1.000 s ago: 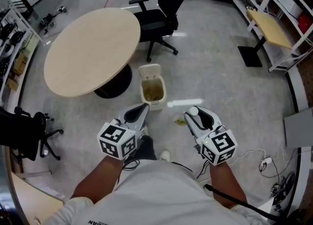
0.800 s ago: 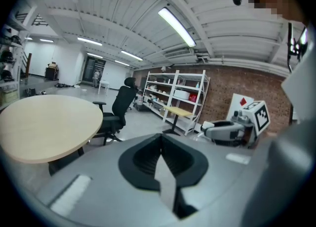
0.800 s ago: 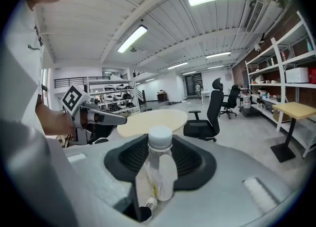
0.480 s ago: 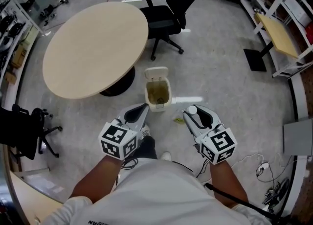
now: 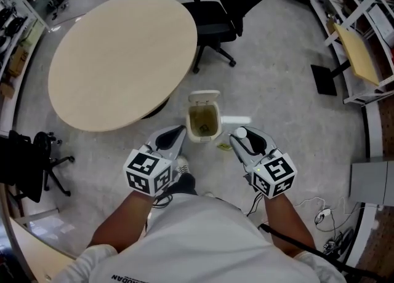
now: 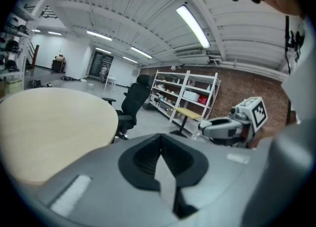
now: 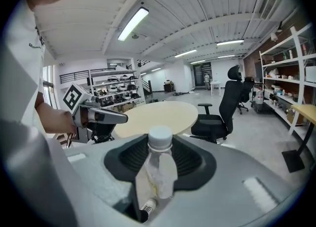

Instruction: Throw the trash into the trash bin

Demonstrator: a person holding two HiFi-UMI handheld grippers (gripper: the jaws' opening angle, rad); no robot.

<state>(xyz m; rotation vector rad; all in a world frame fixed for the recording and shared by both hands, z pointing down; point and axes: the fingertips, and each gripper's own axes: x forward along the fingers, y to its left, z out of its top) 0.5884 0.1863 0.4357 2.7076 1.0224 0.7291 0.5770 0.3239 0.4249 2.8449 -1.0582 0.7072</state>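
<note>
The small white trash bin (image 5: 204, 121) stands on the floor with its lid (image 5: 204, 98) flipped up, just ahead of and between both grippers. My right gripper (image 5: 244, 138) is shut on a clear plastic bottle (image 7: 159, 170) with a white cap (image 5: 241, 132), held cap-forward to the right of the bin. My left gripper (image 5: 177, 133) hovers by the bin's left front corner with its jaws together; a thin pale strip (image 6: 164, 181) shows between them and I cannot tell what it is. A small yellow scrap (image 5: 223, 146) lies on the floor beside the bin.
A large round beige table (image 5: 117, 54) stands behind the bin on the left, and a black office chair (image 5: 225, 11) behind it on the right. Shelving and a small yellow side table (image 5: 358, 54) line the right side. Cables (image 5: 320, 214) lie on the floor at lower right.
Both grippers have moved forward toward the bin, which now sits close in front of their tips. The bottle stays clamped in the right gripper.
</note>
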